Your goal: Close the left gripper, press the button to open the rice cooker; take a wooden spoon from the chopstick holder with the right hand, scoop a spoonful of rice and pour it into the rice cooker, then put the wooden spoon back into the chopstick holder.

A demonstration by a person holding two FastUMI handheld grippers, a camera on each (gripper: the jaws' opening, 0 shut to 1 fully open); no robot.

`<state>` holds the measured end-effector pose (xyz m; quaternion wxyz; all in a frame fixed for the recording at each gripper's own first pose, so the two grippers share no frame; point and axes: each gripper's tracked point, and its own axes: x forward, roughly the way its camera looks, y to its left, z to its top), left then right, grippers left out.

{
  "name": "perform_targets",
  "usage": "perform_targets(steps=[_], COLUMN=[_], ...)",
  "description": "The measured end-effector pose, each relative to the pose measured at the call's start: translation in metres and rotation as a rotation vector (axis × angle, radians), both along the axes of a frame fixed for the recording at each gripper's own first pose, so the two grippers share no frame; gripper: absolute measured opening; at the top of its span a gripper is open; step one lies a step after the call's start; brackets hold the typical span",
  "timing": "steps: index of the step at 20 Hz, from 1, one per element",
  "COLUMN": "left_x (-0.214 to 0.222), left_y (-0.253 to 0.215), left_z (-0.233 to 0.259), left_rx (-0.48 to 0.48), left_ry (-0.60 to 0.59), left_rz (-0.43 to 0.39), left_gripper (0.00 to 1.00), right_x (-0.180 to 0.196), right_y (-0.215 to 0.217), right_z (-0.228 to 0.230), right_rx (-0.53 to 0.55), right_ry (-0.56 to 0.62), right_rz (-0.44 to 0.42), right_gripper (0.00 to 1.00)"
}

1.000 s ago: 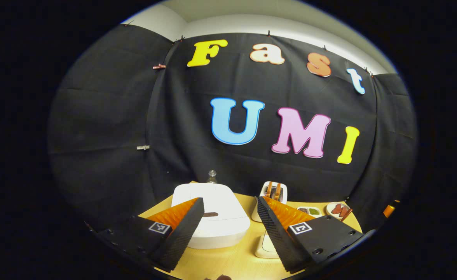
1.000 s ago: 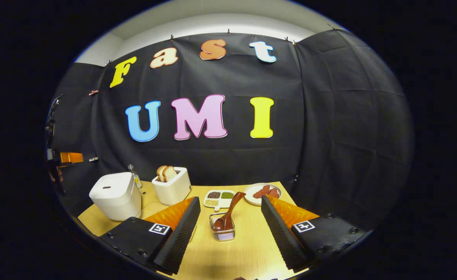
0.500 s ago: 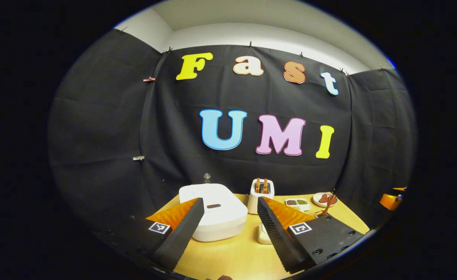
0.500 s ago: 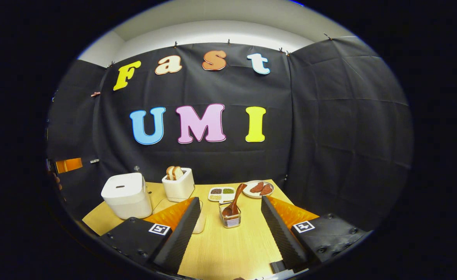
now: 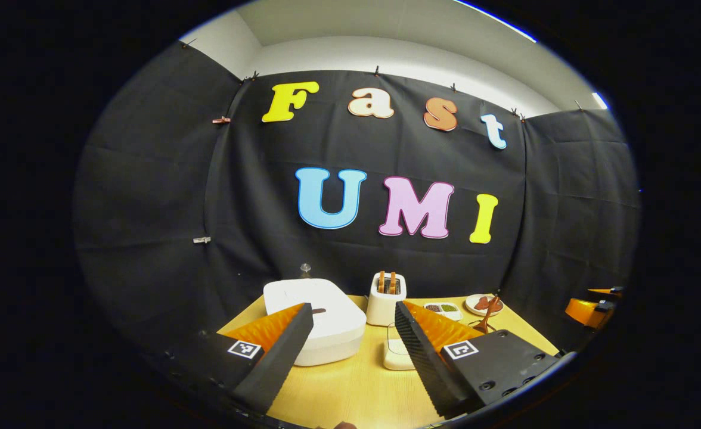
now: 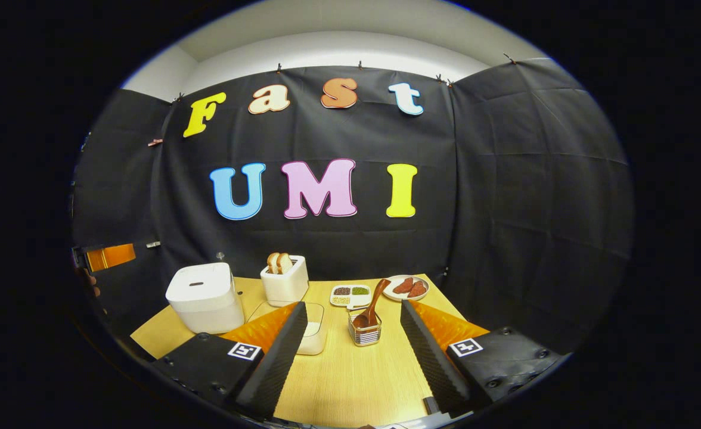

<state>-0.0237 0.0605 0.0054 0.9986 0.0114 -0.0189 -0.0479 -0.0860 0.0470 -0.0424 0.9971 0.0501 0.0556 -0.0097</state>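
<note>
We see the rice cooker lid down at 9 o'clock on the table; the wooden spoon stands in the chopstick holder mid-table. Left gripper and right gripper both gape, holding nothing. This fits either end of the job, so we prescribe no move. Cooker contents hidden; the rice container is partly blocked

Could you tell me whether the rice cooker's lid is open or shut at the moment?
Shut. The rice cooker shows its flat white lid lying level on the body, with no gap, and both grippers are apart from it.
</note>
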Motion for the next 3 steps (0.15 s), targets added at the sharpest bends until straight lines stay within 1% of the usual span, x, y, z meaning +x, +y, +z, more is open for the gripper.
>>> perform_targets(steps=[3], left_x=[0.0016], left_y=[-0.0069], left_z=[0.0114], left_rx=[0.009], left_ry=[-0.033], left_rz=[0.012], left_gripper=[0.95], right_x=[0.0137], right_y=[-0.0047], right_z=[0.0050], right_rx=[0.011], right_ry=[-0.020], right_rz=[0.013], right_gripper=[0.98])
